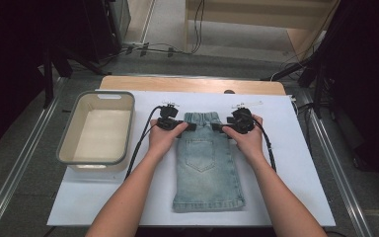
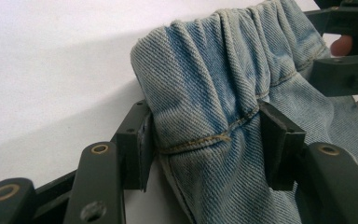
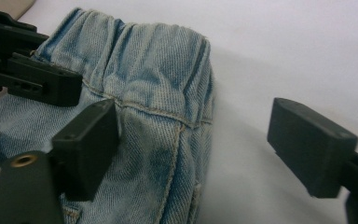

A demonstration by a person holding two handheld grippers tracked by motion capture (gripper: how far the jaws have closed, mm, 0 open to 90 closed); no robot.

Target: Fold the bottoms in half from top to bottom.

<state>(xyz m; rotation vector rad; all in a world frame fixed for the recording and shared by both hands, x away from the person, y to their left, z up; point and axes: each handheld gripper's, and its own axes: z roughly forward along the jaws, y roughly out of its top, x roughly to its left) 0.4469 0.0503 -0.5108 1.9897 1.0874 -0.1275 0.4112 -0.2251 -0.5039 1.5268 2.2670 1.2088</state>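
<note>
A white sheet point(image 1: 286, 163) is spread over a wooden table point(image 1: 192, 84), whose bare edge is seen along the top of the sheet in the high view. Grey floor with metal rails is seen at either side, cables trail across the floor at the upper middle of the frame, and the far left and right are lost in darkness.

At the left of the frame a grey-rimmed tub point(image 1: 97, 128) is set on the sheet, well apart from the work.

At the centre a denim skirt point(image 1: 207, 168) is laid flat, back pocket up. Its long axis runs from the top of the frame to the bottom, with the elastic waistband point(image 1: 202, 117) pointed toward the top and the hem toward the bottom edge.

The left gripper point(image 1: 190, 126) is held at the left corner of the waistband. In the left gripper view its jaws are pressed against the bunched denim point(image 2: 205, 121) from both sides, so the cloth is clamped between them.

The right gripper point(image 1: 216, 127) is held at the right corner. In the right gripper view its jaws are spread wide: one rests on the denim point(image 3: 158, 140), the other hangs over bare sheet beside the skirt's edge, and nothing is pinched.

The skirt's sides below the waistband are partly covered by the hands in the high view, and the forearms are cut off at the bottom edge.
</note>
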